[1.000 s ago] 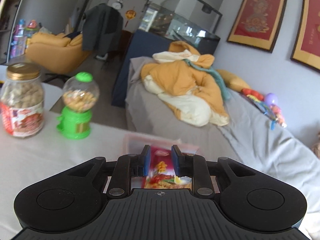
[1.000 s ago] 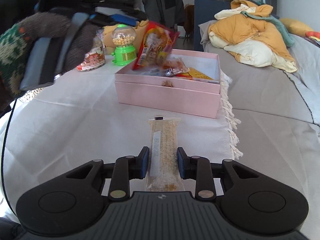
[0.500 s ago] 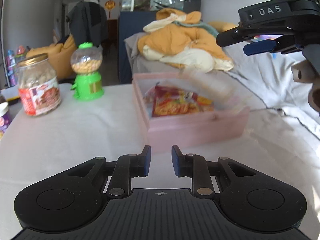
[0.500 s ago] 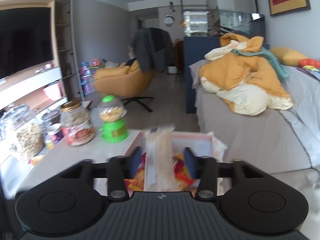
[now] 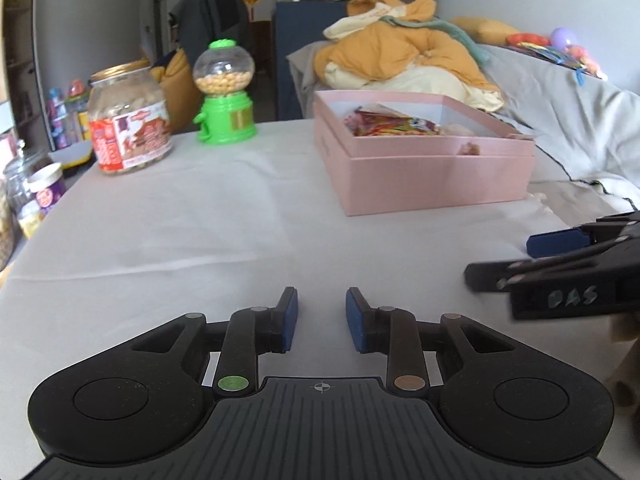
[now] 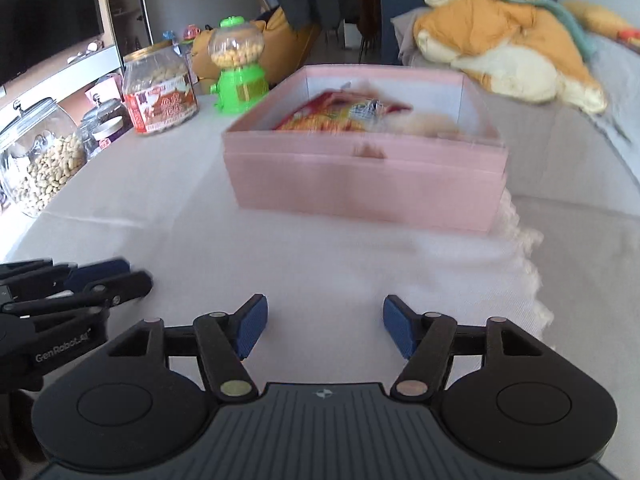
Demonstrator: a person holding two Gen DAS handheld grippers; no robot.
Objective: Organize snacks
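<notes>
both hand-held grippers point(image 5: 322, 316) point(image 6: 323, 330) empty; snacks point(image 6: 340, 116) lie in pink box point(image 6: 360, 184).

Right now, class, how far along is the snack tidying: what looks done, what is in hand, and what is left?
Done: snack packets lie inside the pink box. In hand: nothing; the left gripper and right gripper are both open and empty, their jaws just widened. Left: no loose packets show on the white cloth; the box has no lid on.

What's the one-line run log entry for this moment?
left gripper: open, empty | right gripper: open, empty, jaws just widened | snacks: in pink box | tablecloth: no loose packets
</notes>
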